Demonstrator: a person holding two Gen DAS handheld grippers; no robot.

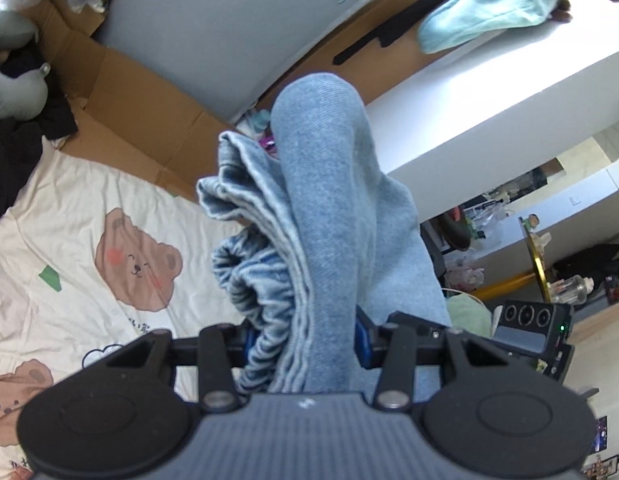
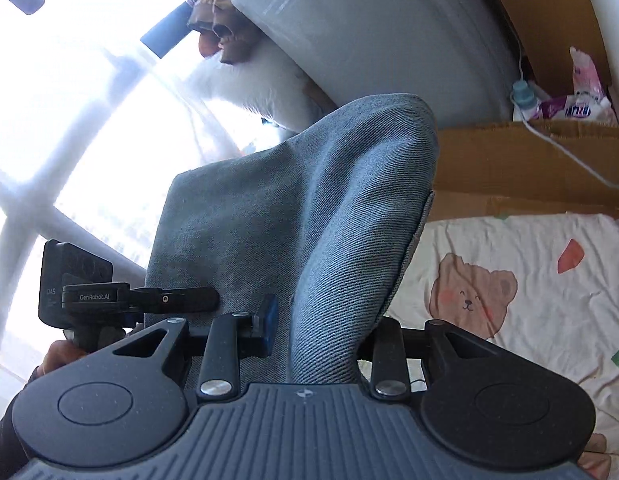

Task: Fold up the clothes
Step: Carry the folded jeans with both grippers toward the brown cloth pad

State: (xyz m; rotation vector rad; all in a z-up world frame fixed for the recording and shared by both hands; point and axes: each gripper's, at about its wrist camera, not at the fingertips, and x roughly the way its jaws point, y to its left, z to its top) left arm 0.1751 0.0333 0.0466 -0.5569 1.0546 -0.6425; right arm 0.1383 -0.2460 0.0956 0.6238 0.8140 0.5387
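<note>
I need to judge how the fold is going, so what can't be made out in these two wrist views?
- Left wrist view: the blue denim garment fills the centre and hides the left gripper pads and its own lower part.
- Right wrist view: the same denim covers the right gripper pads; its hanging end is cut off.
- Right wrist view: the window is washed out by glare.

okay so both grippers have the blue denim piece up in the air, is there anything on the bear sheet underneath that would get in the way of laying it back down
Nothing visible does. The left gripper and right gripper are both clamped on the denim garment, and the bear-print sheet looks bare where it shows. The garment itself hides the patch directly below, so that part cannot be checked.
</note>
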